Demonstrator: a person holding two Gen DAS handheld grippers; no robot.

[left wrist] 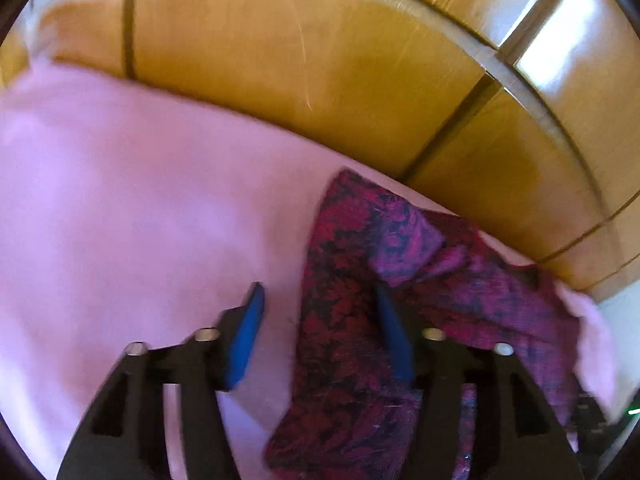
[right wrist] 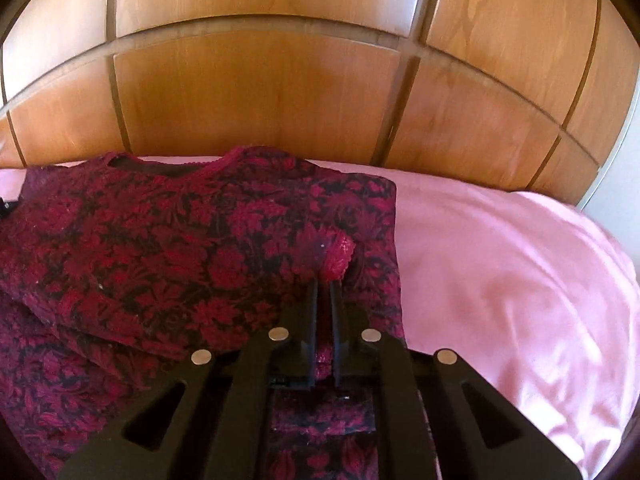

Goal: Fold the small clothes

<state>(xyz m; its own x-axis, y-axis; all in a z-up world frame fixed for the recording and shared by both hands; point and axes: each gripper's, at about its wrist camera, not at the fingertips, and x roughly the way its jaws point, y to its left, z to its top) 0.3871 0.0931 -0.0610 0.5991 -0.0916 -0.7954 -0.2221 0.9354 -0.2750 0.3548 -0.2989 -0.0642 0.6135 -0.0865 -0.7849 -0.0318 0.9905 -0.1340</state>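
Note:
A dark red and black floral top lies on a pink sheet, neckline toward the wooden headboard. My right gripper is shut on a folded-over sleeve cuff and holds it over the garment's right side. In the left wrist view the same top lies bunched at the right. My left gripper is open; its blue-padded fingers straddle the garment's left edge, the left finger over bare sheet.
A wooden panelled headboard stands right behind the garment and also fills the top of the left wrist view. The pink sheet stretches to the right of the garment, with a pale wall at the far right edge.

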